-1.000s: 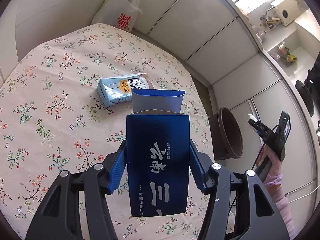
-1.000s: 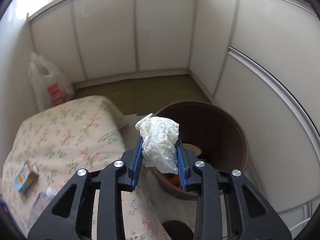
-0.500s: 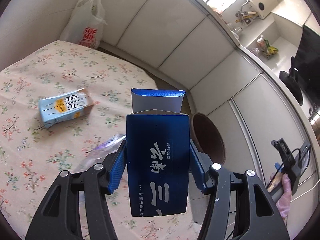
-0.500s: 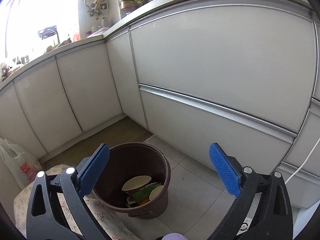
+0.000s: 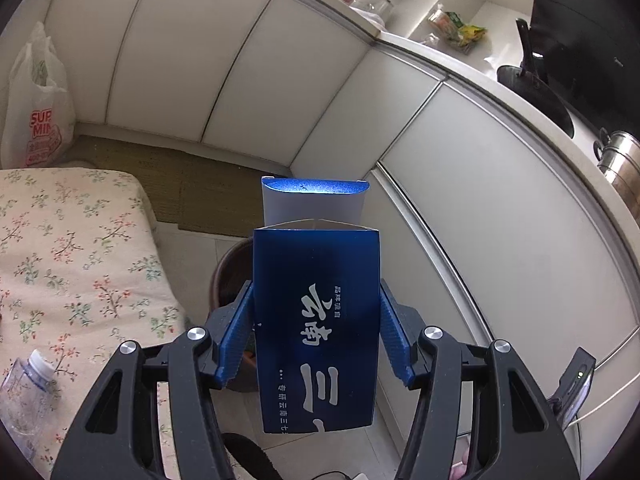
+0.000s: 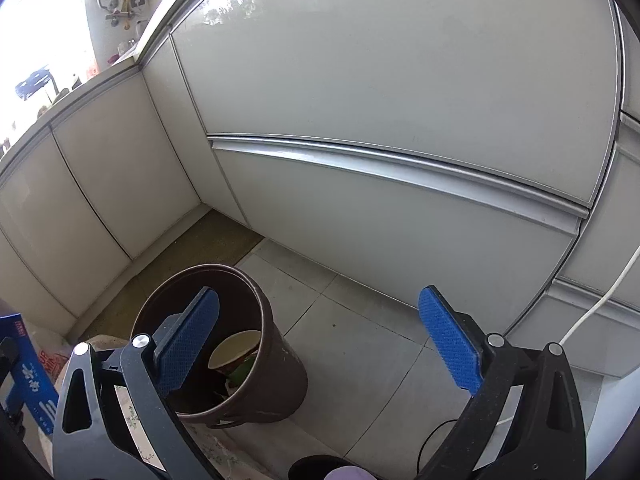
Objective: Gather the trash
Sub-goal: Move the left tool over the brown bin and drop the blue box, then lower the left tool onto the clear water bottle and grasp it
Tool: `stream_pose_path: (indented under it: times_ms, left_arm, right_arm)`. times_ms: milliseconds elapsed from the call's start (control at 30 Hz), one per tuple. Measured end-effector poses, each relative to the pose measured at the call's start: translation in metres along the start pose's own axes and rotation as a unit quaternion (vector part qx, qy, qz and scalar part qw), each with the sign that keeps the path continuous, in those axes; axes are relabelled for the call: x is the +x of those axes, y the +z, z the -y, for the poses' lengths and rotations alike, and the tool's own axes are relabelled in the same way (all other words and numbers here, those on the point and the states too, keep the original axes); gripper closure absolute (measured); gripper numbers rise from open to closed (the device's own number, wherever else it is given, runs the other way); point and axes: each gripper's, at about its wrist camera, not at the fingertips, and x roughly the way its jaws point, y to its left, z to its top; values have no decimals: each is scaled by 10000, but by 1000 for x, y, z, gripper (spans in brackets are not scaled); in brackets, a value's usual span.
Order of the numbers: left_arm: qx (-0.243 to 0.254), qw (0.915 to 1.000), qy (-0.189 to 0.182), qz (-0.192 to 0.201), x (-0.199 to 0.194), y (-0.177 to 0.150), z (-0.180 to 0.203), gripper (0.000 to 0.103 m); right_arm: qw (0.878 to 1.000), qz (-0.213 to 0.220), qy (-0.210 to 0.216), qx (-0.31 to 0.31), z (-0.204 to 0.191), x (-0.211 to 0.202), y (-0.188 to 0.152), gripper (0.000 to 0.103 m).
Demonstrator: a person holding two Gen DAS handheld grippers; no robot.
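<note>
My left gripper (image 5: 316, 332) is shut on a dark blue carton (image 5: 316, 320) with white lettering and an open top flap. The carton hangs over the brown trash bin (image 5: 226, 268), most of which is hidden behind it. In the right wrist view the same bin (image 6: 264, 376) stands on the tiled floor with a paper cup (image 6: 234, 350) and other trash inside. My right gripper (image 6: 316, 344) is open wide and empty, to the right of the bin's mouth. The blue carton (image 6: 24, 372) shows at that view's left edge.
A table with a floral cloth (image 5: 72, 264) stands left of the bin, with a clear plastic bottle (image 5: 28, 396) lying near its front edge. A white shopping bag (image 5: 36, 112) leans in the far corner. Cabinet fronts (image 6: 400, 160) line the walls. A white cable (image 6: 600, 300) hangs at right.
My left gripper carried the blue carton from above the table to over the bin. My right gripper opened and let go of the crumpled white tissue, then swung right toward the cabinets.
</note>
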Motion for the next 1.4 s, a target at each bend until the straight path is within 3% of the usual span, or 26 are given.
stream_pose_path:
  times_ms: [167, 367, 567, 700, 767, 900, 1100, 1400]
  left_arm:
    - [226, 9992, 225, -236, 45, 5, 26, 45]
    - [440, 9956, 558, -606, 93, -1, 39, 45]
    - [848, 9900, 843, -755, 114, -11, 55, 43]
    - [849, 9890, 928, -777, 116, -13, 58, 31]
    - [825, 9885, 952, -831, 115, -15, 54, 30]
    - [782, 9857, 1095, -1015, 108, -25, 37, 29]
    - [666, 9747, 1608, -1400, 86, -47, -14, 28]
    - [426, 9597, 2323, -1522, 10, -61, -105, 27]
  right_arm:
    - [9972, -349, 271, 605, 24, -1, 1, 7]
    - [9928, -625, 498, 896, 31, 7, 1, 7]
    - [9900, -697, 600, 1065, 38, 6, 1, 7]
    - [9882, -769, 644, 1159, 39, 8, 0, 7]
    - [9874, -810, 672, 1184, 38, 9, -1, 7]
    - [9857, -873, 736, 1241, 38, 10, -1, 7]
    - [9791, -1256, 1041, 1216, 26, 18, -9, 7]
    - [9750, -1596, 1370, 714, -9, 15, -19, 7]
